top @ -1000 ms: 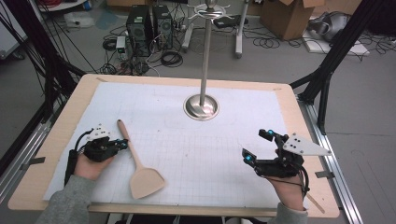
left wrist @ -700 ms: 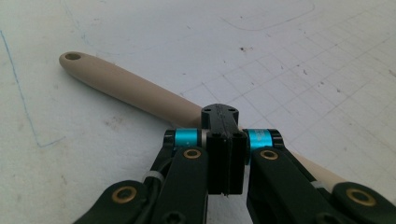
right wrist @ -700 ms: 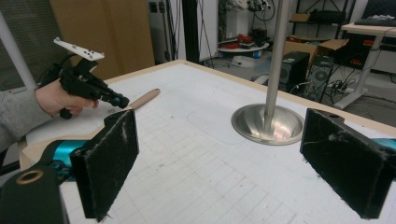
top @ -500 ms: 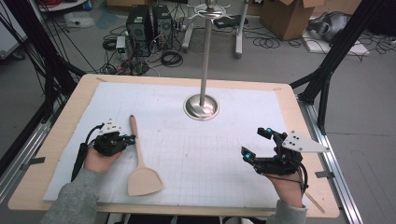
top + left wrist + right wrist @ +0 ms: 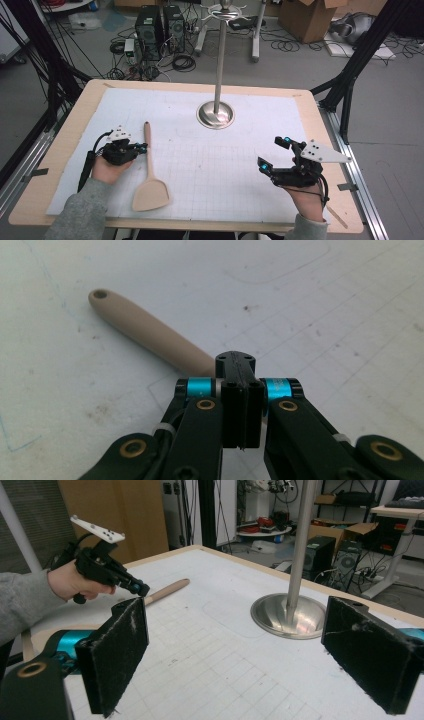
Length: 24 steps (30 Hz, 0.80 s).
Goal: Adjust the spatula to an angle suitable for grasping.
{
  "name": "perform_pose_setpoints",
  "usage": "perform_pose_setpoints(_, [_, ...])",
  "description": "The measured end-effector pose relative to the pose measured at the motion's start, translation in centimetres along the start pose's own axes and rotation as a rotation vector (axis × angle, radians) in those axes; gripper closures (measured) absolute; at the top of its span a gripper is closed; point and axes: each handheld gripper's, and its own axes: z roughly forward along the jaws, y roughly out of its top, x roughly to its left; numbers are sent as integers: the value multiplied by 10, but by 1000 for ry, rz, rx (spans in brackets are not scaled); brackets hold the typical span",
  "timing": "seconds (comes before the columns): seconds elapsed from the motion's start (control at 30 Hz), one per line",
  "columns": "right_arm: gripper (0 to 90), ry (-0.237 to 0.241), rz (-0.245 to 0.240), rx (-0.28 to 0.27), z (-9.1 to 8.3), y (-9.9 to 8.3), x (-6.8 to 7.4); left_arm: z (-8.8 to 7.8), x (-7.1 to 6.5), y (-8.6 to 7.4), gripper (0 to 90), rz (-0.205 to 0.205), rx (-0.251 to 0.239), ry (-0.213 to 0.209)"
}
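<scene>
On the table's left half we see the wooden spatula (image 5: 148, 172) lying lengthwise, handle pointing away, beside our closed left gripper (image 5: 141, 147).

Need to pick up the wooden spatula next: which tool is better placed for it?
Probably the left tool: it sits right at the wooden spatula's handle, though its jaws are shut and must open first. The right tool is open but far across the table.

Pretty clearly a robotics lab, not anyone's kitchen

Desktop towers (image 5: 160, 31) and tangled cables (image 5: 175, 62) on the grey floor past the table's (image 5: 320, 125) far edge, cardboard boxes (image 5: 307, 17) at the far right corner, black rig struts (image 5: 357, 60) alongside.
</scene>
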Motion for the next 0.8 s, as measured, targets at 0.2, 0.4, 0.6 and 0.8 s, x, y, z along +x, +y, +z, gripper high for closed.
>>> perform_pose_setpoints(0.2, [105, -1, 1, 2, 0, 0, 0, -7, -16, 0, 897, 24, 16, -26])
perform_pose_setpoints(0.4, [105, 0, -2, 3, 0, 0, 1, -6, -35, 1, 897, 59, 44, -58])
perform_pose_setpoints(0.6, [106, 3, -4, 6, 1, 0, 0, 2, -42, -3, 897, 48, 75, -52])
perform_pose_setpoints(0.8, [105, -1, 0, 2, -1, 0, 0, 4, -50, -4, 897, 61, 101, -52])
